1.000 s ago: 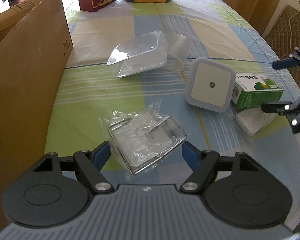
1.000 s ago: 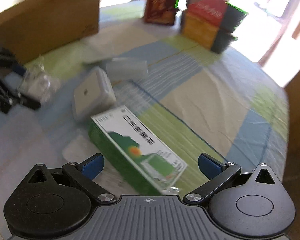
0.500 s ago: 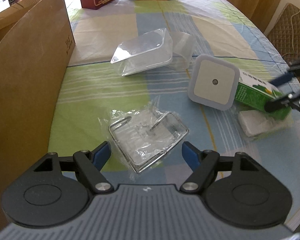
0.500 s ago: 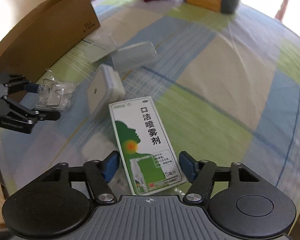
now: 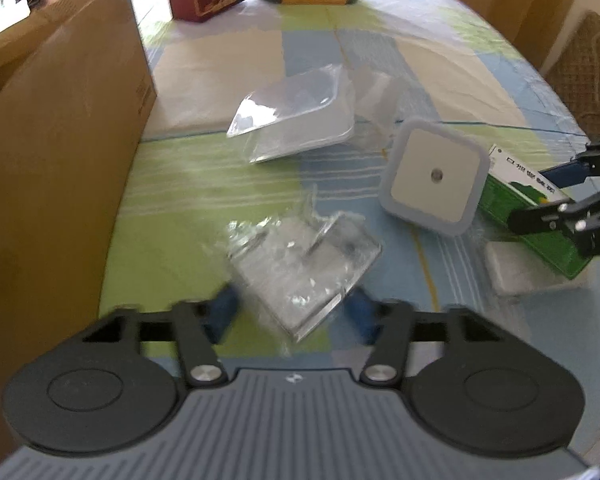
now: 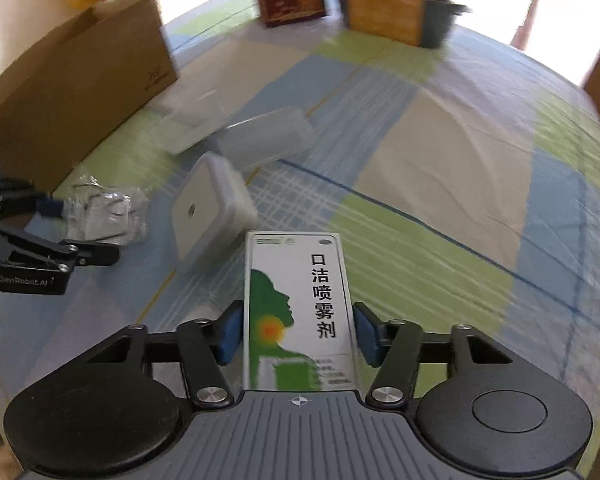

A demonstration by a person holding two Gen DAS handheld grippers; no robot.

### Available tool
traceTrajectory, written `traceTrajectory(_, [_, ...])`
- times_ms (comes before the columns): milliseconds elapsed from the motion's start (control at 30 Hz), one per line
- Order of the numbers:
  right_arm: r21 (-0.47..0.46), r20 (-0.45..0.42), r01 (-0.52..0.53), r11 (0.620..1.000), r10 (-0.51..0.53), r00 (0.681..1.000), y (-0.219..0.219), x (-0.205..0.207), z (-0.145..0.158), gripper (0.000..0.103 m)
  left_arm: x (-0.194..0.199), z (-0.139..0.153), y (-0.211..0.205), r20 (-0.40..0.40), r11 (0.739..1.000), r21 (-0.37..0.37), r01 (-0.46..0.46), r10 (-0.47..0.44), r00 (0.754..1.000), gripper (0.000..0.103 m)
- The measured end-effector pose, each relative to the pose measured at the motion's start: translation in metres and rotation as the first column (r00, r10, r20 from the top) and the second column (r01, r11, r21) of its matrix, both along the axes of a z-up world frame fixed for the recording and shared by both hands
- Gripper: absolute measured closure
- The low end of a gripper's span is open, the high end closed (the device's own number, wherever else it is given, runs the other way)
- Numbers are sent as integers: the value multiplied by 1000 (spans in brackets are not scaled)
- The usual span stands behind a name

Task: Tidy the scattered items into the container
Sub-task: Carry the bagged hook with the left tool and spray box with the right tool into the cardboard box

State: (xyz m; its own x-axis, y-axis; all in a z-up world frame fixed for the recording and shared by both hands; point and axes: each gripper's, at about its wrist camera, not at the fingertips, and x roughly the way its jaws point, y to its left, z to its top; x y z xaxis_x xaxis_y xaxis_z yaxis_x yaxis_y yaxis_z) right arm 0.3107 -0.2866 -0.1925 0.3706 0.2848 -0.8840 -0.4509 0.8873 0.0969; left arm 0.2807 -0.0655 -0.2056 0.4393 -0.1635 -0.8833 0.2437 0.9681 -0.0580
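Right claw (image 6: 298,332) clamped on green spray box (image 6: 298,300); left claw (image 5: 294,312) closing around bagged wire rack (image 5: 300,264), contact unclear.

Crinkled clear plastic bag (image 5: 300,264) glints around wire metal; the green box (image 6: 298,312) is glossy card; matt brown cardboard carton (image 5: 56,160); checked cloth table (image 6: 440,184).

Motion blur smears the bagged wire rack (image 5: 300,268); the cardboard box (image 5: 56,152) runs off the left edge.

green-white box (image 6: 298,312): "口洁喷雾剂" | left tool (image 6: 96,236) body: "GenRobot.AI"
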Motion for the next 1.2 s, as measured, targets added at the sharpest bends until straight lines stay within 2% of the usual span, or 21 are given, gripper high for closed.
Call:
traceTrajectory(100, [58,-13,102,993,-101,995,-11,-15,9,46,-4,5,5,-10,999,-46,-5,5,1000,63])
traceTrajectory(233, [130,-31,192,973,-190,981,-17,-40,21,46,-18,13,5,13,999,-27,23,-23,1000,64])
traceTrajectory(333, [164,-35,231,959,-228,973,-16,-63,27,46,-35,17,5,-6,996,-29,80,-80,997,62])
traceTrajectory(367, [167,-37,240,956,-237,971,-15,-71,27,46,-43,17,5,-10,995,-26,100,-100,995,59])
traceTrajectory(400, [169,-36,248,954,-245,969,-15,-78,28,46,-50,17,5,-13,993,-21,120,-120,993,46])
traceTrajectory(433, [173,-35,259,950,-257,966,-15,-85,28,46,-60,18,3,0,989,8,148,-148,989,34])
traceTrajectory(500, [183,-42,283,941,-281,959,-16,-99,28,46,-74,21,-1,52,975,101,199,-205,977,23])
traceTrajectory(600, [196,-58,326,925,-321,945,-20,-114,26,45,-79,22,-12,110,928,245,280,-313,943,20])
traceTrajectory(700, [214,-73,374,902,-368,927,-24,-125,25,45,-70,21,-21,123,887,315,337,-390,912,19])
traceTrajectory(800, [228,-80,414,881,-406,910,-27,-133,25,45,-56,14,-28,104,862,316,396,-446,889,19])
traceTrajectory(867, [228,-87,433,872,-425,901,-30,-138,23,45,-50,6,-32,75,844,341,415,-464,882,22])
traceTrajectory(900, [225,-91,441,869,-432,897,-30,-139,22,45,-51,3,-33,67,833,355,424,-475,877,32])
traceTrajectory(933, [222,-94,443,868,-433,896,-33,-140,21,45,-53,3,-34,68,832,350,431,-482,874,46])
traceTrajectory(1000, [213,-103,448,868,-436,894,-33,-143,18,45,-57,4,-35,75,835,327,444,-491,868,49])
traceTrajectory(1067, [203,-113,454,868,-440,891,-32,-146,16,45,-62,6,-33,74,854,284,435,-472,878,53])
traceTrajectory(1200, [187,-127,456,870,-439,890,-28,-148,13,45,-74,11,-25,51,888,222,402,-422,905,53])
